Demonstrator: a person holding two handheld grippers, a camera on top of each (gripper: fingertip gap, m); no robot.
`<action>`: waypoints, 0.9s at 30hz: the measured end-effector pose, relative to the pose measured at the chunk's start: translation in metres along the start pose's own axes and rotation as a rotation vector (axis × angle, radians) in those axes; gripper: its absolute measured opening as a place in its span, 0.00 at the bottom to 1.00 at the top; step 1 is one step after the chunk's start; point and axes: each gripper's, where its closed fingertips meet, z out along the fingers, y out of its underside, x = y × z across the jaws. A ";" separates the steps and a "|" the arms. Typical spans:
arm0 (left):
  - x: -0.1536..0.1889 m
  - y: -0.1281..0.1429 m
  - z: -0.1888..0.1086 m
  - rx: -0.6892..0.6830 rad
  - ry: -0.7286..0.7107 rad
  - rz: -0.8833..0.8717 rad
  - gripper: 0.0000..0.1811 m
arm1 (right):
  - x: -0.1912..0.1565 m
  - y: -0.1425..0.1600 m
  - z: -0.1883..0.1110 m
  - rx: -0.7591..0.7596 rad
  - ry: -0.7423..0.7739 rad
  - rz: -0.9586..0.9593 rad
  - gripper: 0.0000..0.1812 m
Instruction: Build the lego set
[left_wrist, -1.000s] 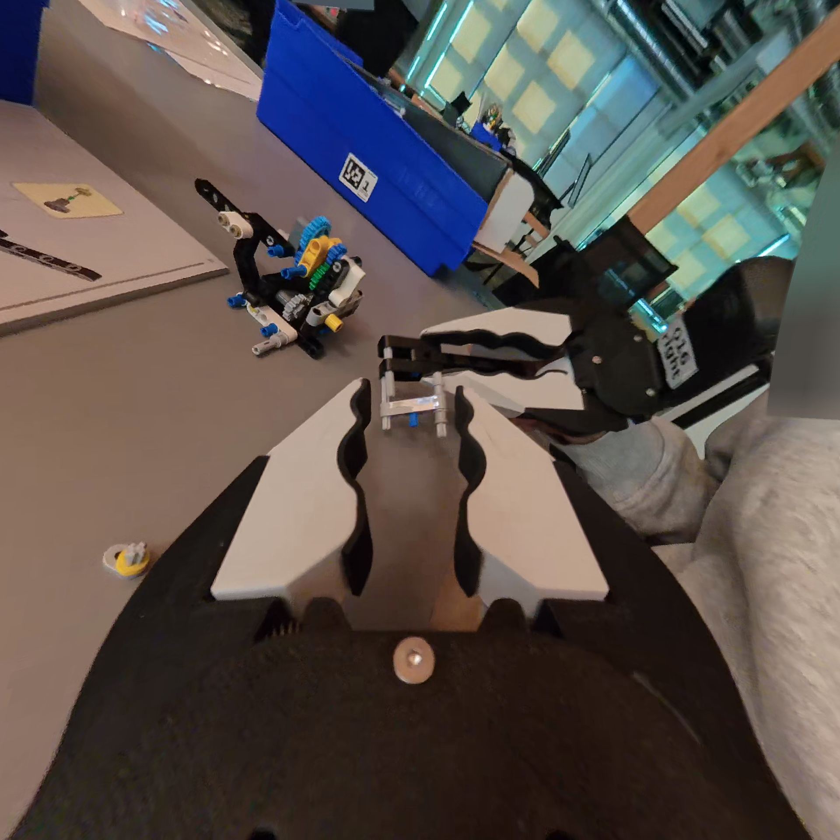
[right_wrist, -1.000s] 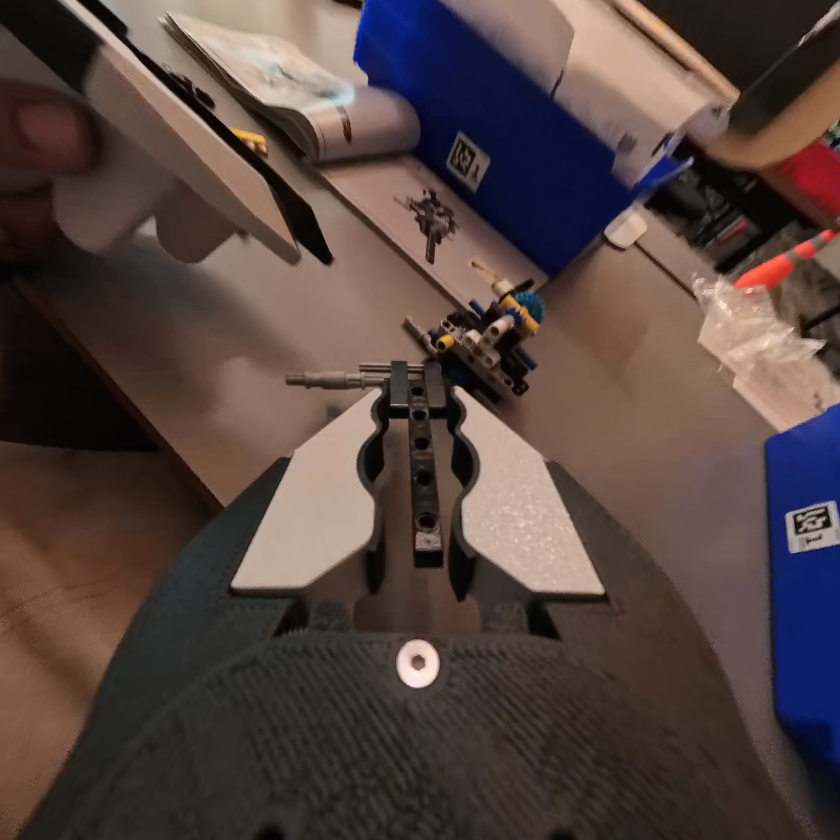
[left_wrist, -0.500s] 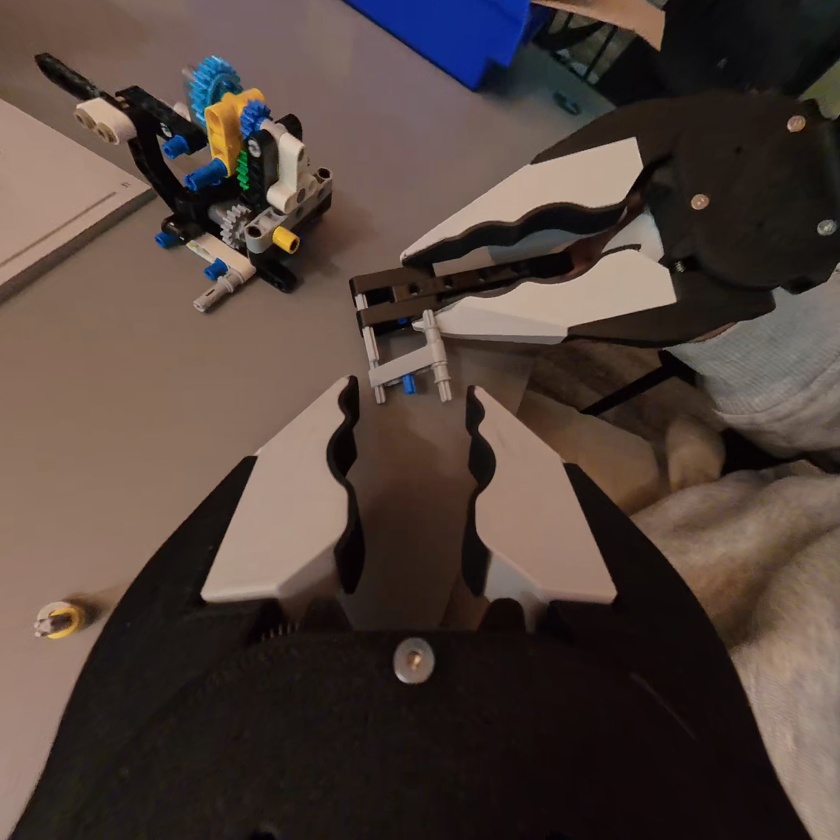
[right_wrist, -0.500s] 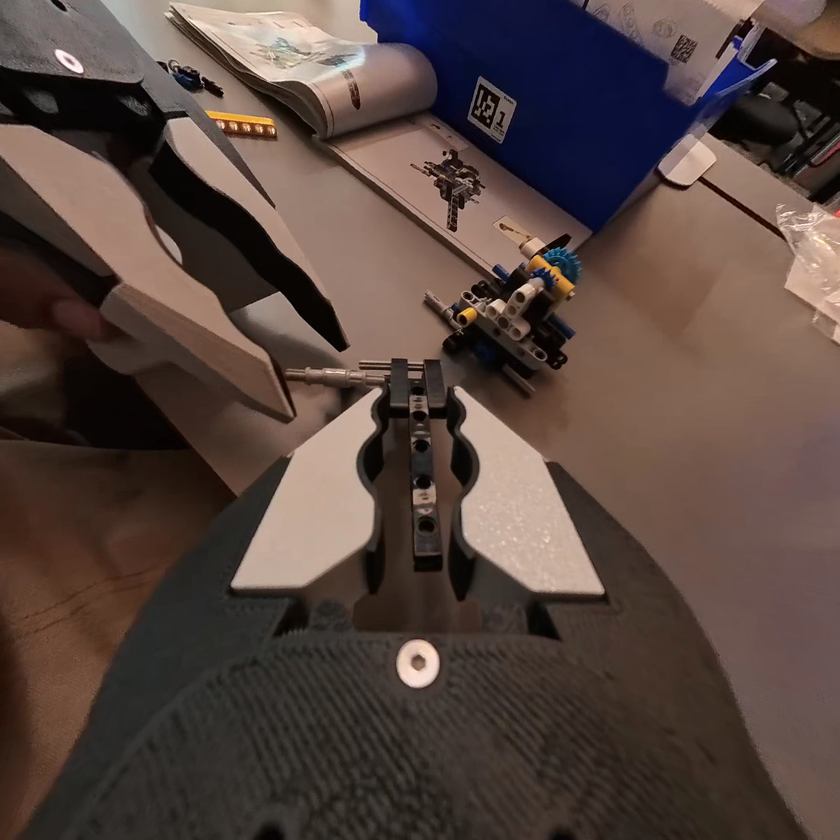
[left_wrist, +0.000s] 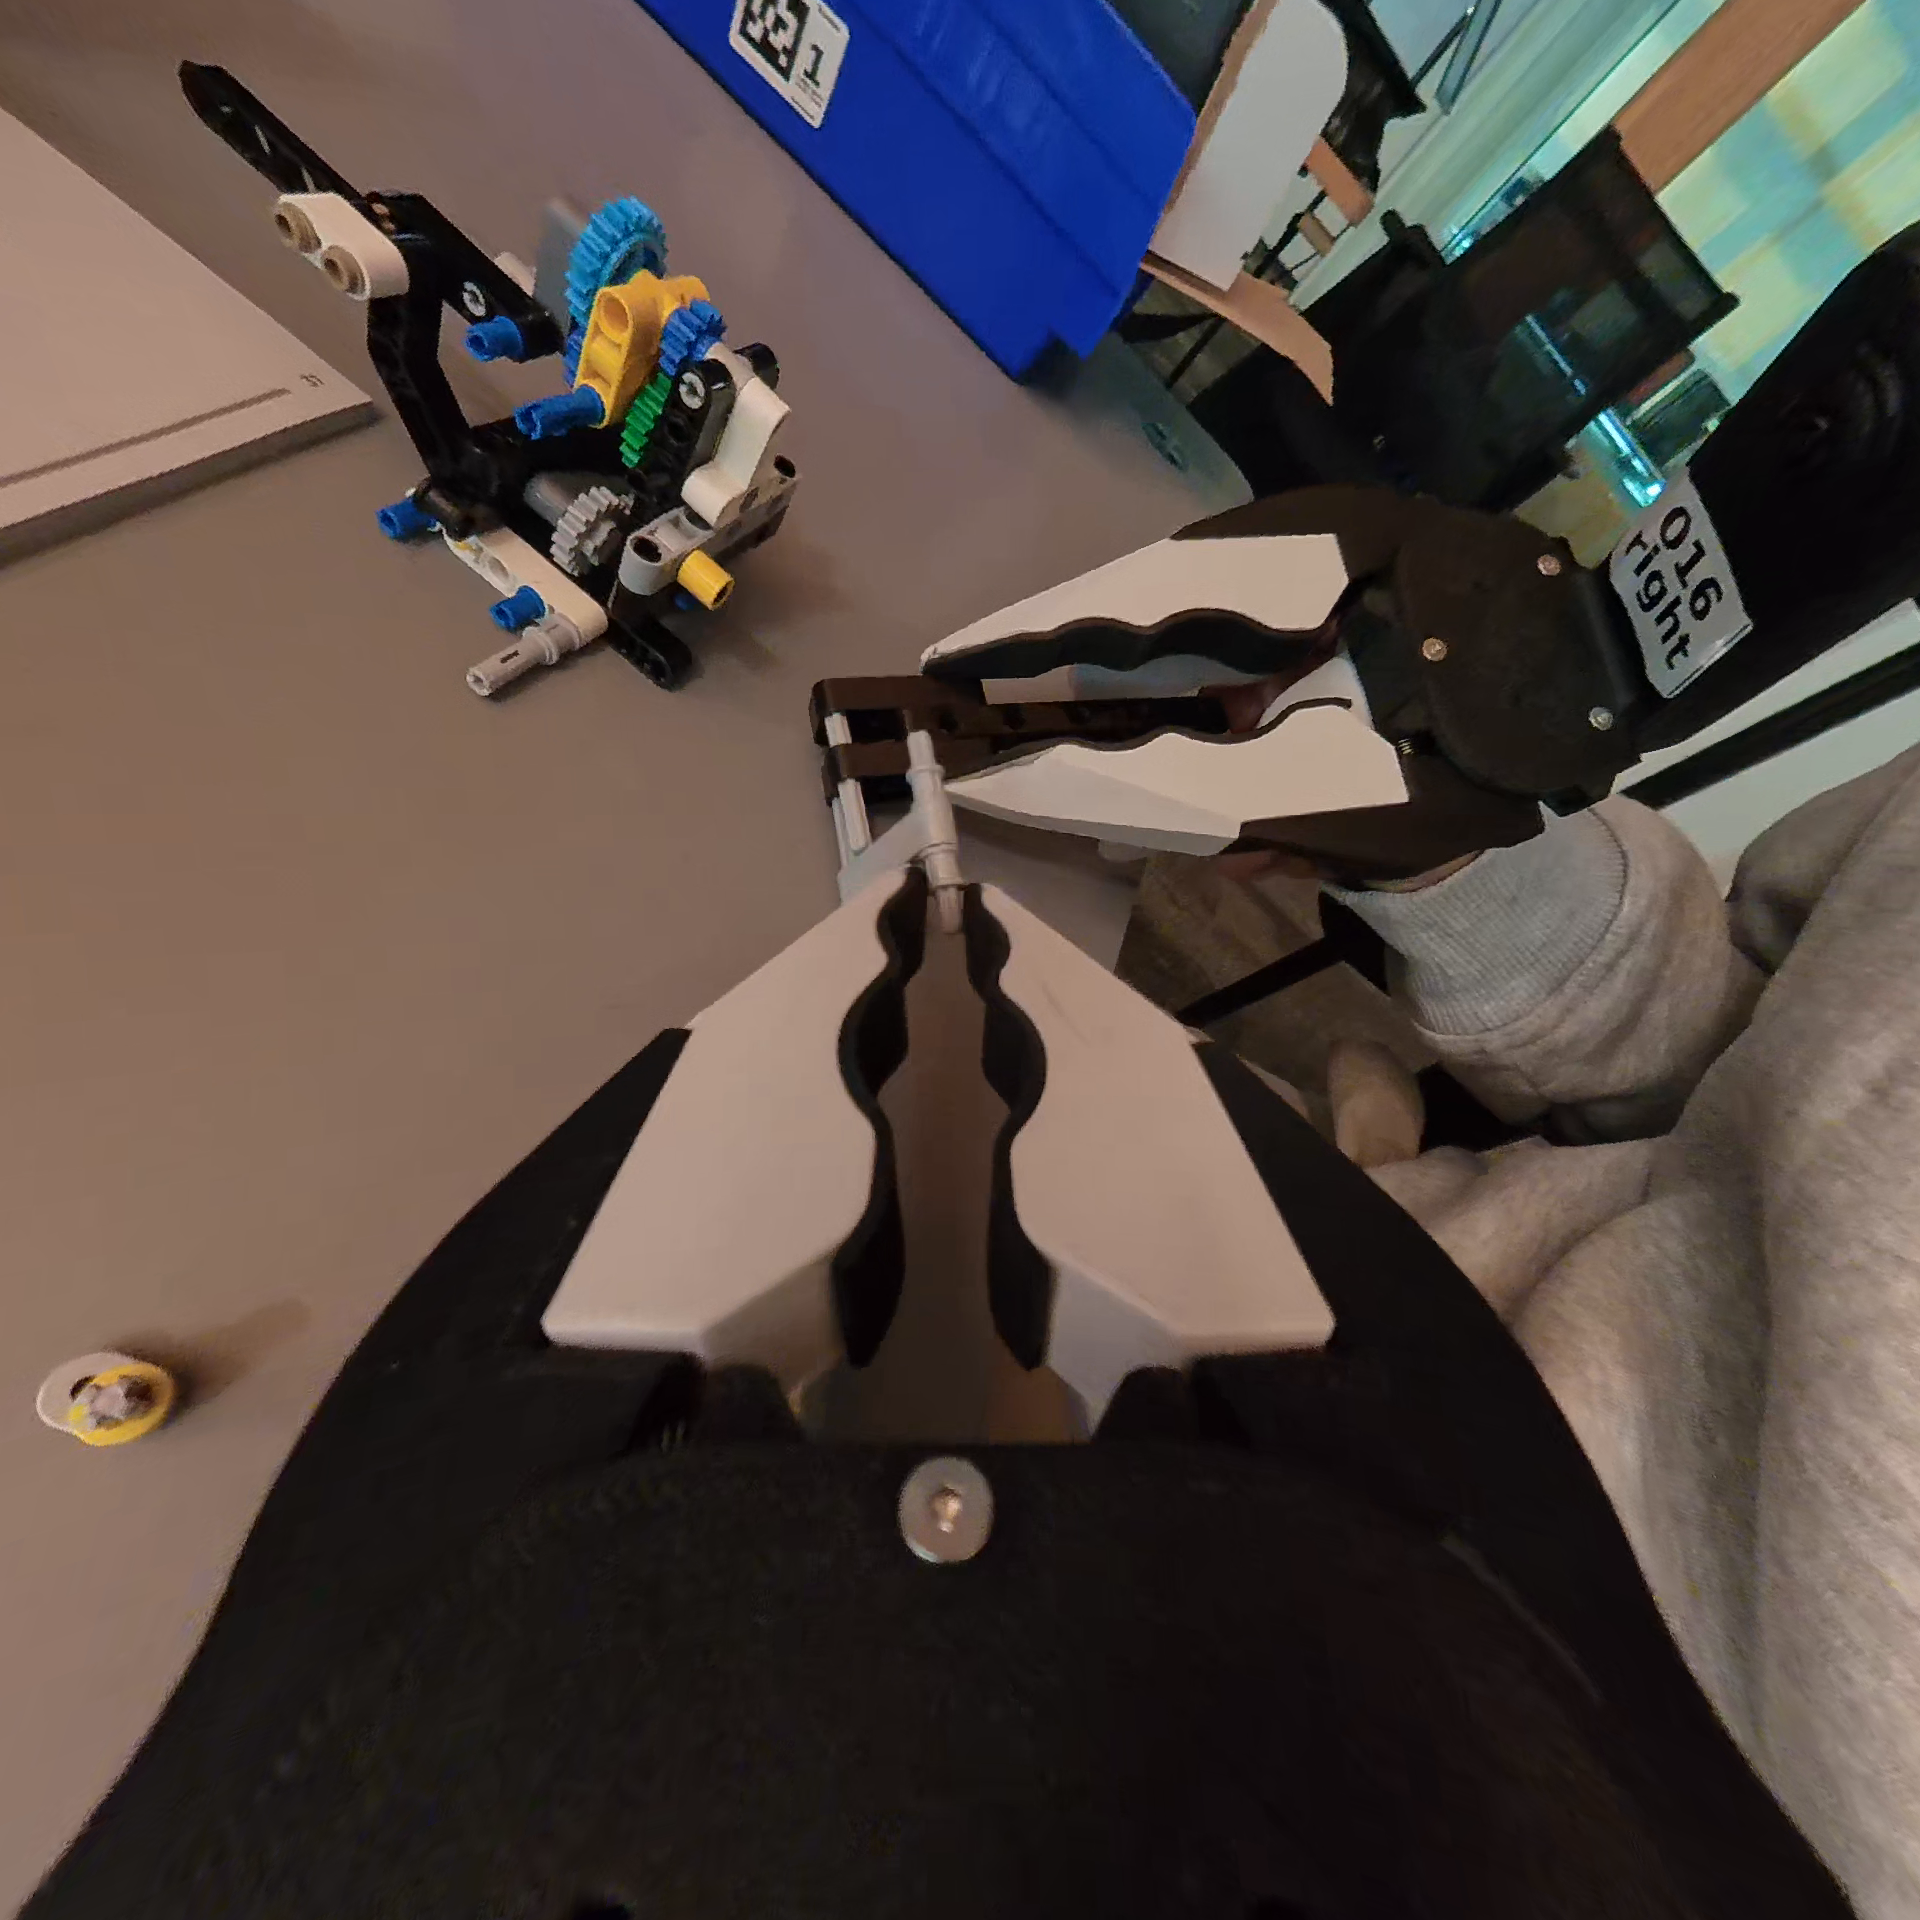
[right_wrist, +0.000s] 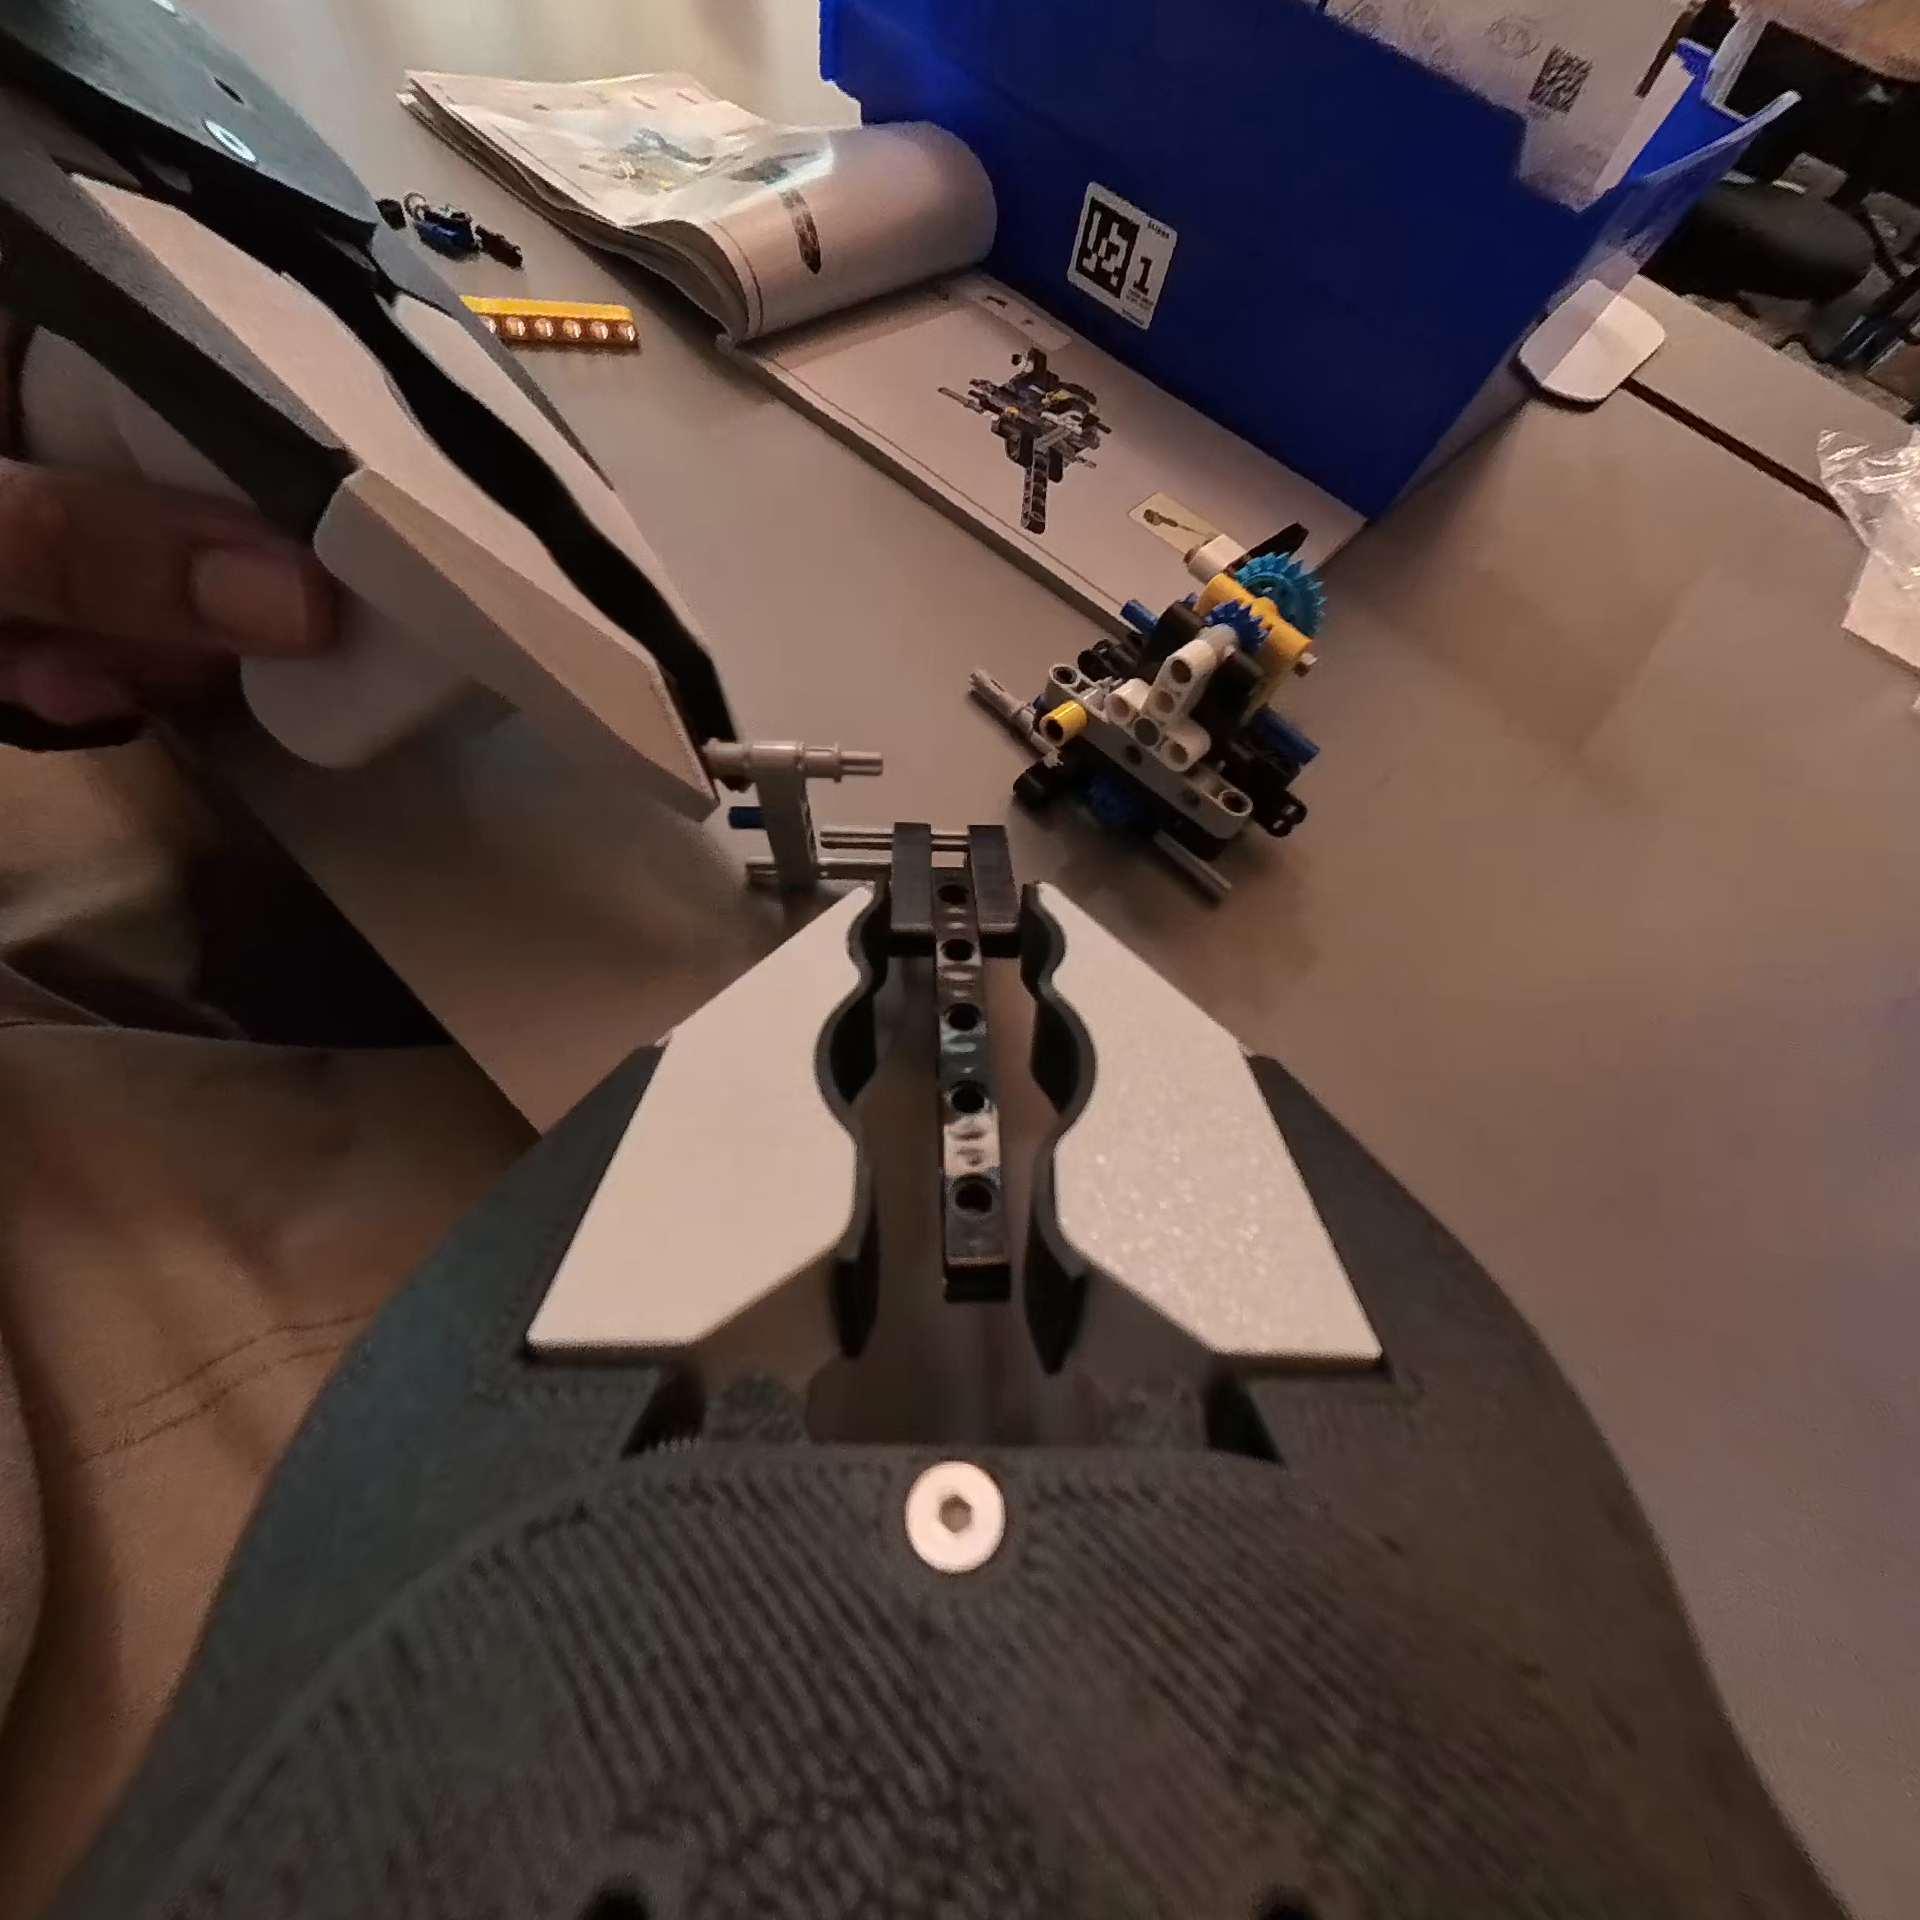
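Observation:
My right gripper is shut on a black beam that carries a grey frame piece with grey pins at its front end. My left gripper is shut on the end of one grey pin of that frame; the same pin shows in the right wrist view. Both grippers hold this sub-assembly in the air at the table's near edge. The right gripper also shows in the left wrist view, and the left gripper in the right wrist view. The part-built lego model stands on the grey table.
A blue bin stands behind the model. An open instruction booklet lies beside it. A yellow beam and small dark parts lie far left. A small yellow and white piece lies near me. A plastic bag is at right. My right fingertips sit around 5 cm from my left ones.
My left gripper was open and short of the grey frame; it has moved forward and closed on a grey pin. The right gripper has kept its hold on the black beam.

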 end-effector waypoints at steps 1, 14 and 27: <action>0.000 -0.001 -0.001 0.006 0.007 -0.006 0.02 | 0.000 -0.001 0.000 0.006 0.000 0.004 0.13; 0.002 -0.006 -0.004 0.047 0.027 -0.019 0.00 | 0.011 0.002 -0.002 0.007 -0.026 0.210 0.13; -0.006 0.001 0.002 -0.015 -0.017 -0.048 0.11 | -0.002 0.014 0.001 -0.065 -0.107 0.225 0.13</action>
